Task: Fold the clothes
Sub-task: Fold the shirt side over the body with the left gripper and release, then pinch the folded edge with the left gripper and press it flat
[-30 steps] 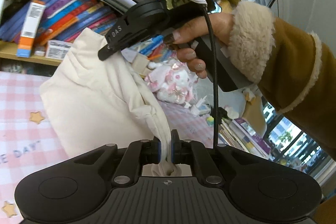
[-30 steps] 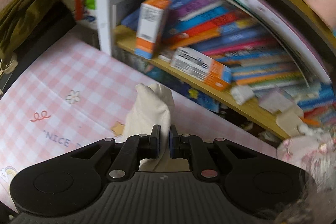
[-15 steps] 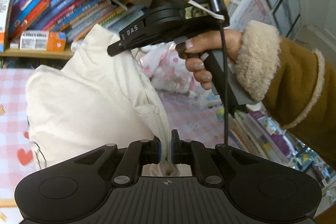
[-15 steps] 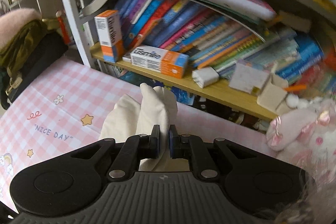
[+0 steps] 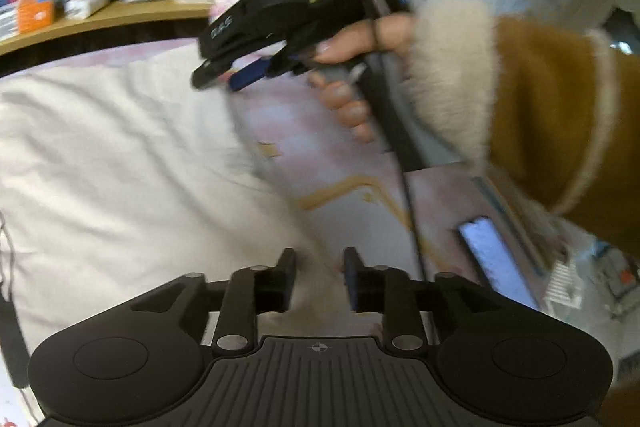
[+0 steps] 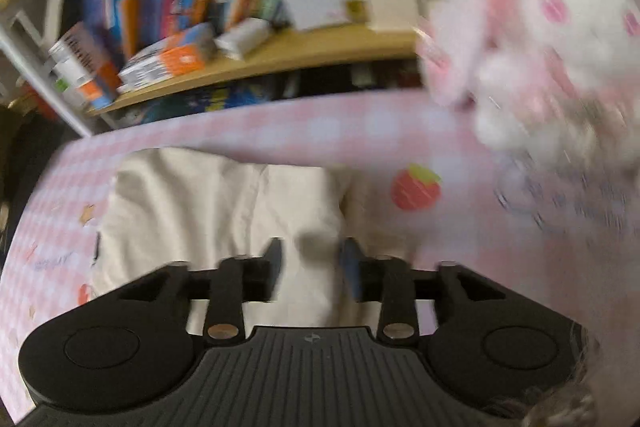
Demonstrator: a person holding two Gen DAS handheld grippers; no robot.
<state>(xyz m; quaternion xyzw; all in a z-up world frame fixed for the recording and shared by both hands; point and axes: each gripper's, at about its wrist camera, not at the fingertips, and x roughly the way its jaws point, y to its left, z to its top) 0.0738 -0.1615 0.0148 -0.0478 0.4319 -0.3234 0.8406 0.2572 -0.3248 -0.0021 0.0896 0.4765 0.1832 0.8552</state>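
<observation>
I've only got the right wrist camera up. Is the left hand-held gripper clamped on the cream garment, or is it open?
Observer: The left hand-held gripper is open, fingers apart over the near edge of the cream garment.
Operator: Can you see my right one from that side?
Observer: Yes. The right hand-held gripper is over the garment's far edge, jaws apart, held by a hand in a brown sleeve.
Operator: Anything beside the left one?
Observer: A flat object with a bright face lies to its right; it is too blurred to name.
</observation>
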